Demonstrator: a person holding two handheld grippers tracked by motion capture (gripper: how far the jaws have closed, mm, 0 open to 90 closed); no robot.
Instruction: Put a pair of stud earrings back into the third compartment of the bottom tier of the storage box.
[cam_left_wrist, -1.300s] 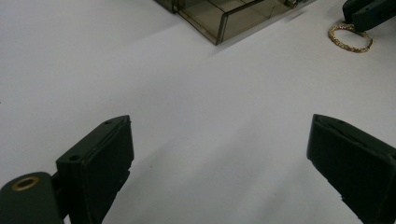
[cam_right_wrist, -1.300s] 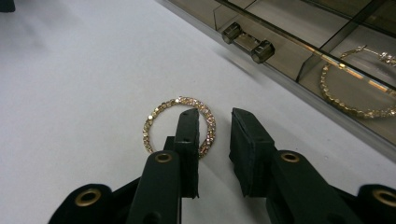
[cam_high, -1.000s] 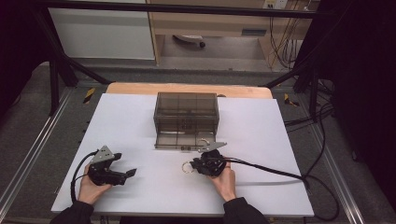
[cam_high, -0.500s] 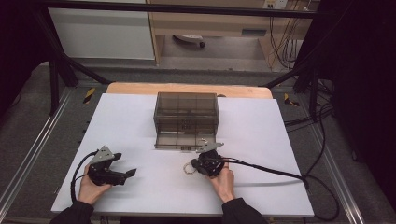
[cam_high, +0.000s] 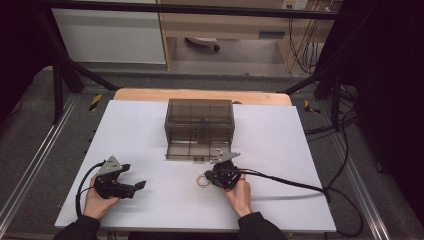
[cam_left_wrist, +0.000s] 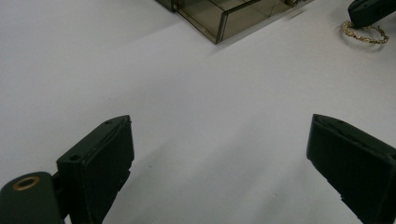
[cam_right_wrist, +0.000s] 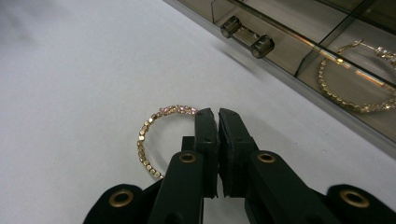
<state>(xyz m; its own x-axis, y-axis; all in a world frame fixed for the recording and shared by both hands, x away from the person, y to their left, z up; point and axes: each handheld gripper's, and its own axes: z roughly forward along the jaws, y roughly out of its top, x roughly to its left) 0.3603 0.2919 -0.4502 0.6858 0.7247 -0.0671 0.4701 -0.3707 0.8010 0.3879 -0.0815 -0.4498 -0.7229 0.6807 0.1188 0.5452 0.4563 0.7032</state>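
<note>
The right gripper (cam_right_wrist: 218, 114) has its jaws pressed together on the rim of a gold beaded hoop earring (cam_right_wrist: 148, 140), pinching the thin ring at one point so that the rest of the loop hangs free to one side; a grip on the edge suits so slight a thing, since the jaws could not close around the whole circle. In the high view the right gripper (cam_high: 212, 176) sits near the front edge of the white table (cam_high: 280, 130), a little right of its middle, with the earring (cam_high: 202, 181) at its tip, just in front of the smoky clear jewellery box (cam_high: 200, 120); whether the hoop rests on the table or is lifted clear cannot be told. The box's drawer (cam_high: 197, 151) is pulled out toward the person, and in the right gripper view a matching hoop (cam_right_wrist: 359, 88) already lies in one of its compartments; this suggests the held earring is meant to join it, and the open drawer faces the hand so the reach is short. The left gripper (cam_high: 127, 186) rests near the front left corner, well apart from the box; its jaws stand wide open and hold nothing, seemingly kept out of the way while the right hand (cam_high: 240, 192) works.
</note>
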